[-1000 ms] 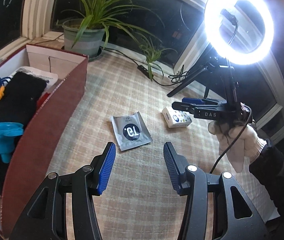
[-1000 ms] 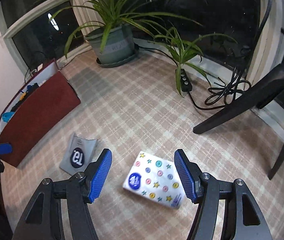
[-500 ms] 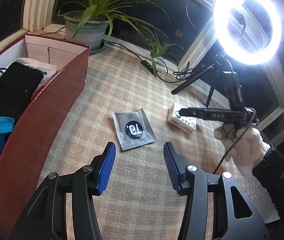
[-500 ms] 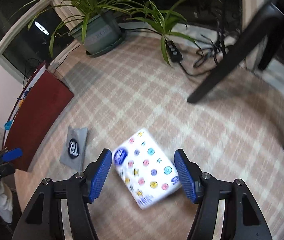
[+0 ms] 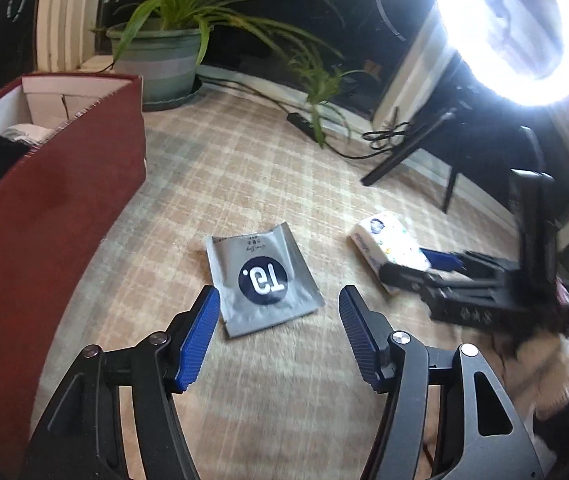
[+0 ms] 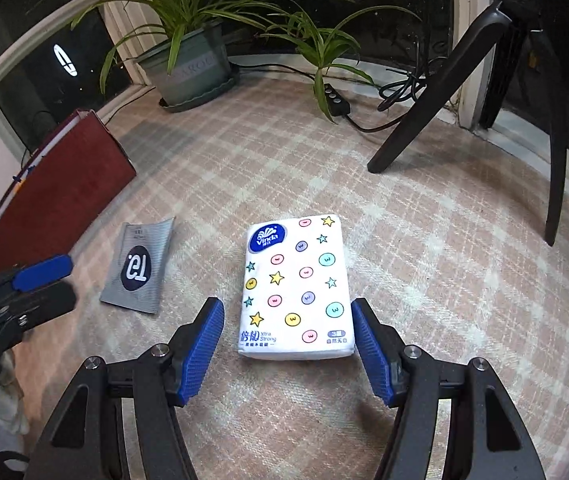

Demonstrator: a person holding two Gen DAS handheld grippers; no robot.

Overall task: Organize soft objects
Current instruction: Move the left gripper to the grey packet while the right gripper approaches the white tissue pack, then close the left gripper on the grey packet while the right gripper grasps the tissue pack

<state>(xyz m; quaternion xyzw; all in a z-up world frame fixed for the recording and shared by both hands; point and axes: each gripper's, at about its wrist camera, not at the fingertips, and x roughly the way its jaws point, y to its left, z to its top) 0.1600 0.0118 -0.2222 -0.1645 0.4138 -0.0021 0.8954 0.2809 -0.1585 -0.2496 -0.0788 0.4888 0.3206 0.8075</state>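
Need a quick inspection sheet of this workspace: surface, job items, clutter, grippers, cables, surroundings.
Surface: plaid cloth, flat, lit by the ring light.
Job's things: tissue pack and grey sachet lie flat on the cloth, apart; red box beside them holds dark fabric.
Clutter: nothing seen loose on the cloth.
Grippers: left gripper jaws opening, just short of the sachet, not touching it; right gripper open, pads either side of the pack's near end, not pressing.
Cables: power strip and coiled cable at the far edge.
Surroundings: potted plant, tripod leg, dark windows.
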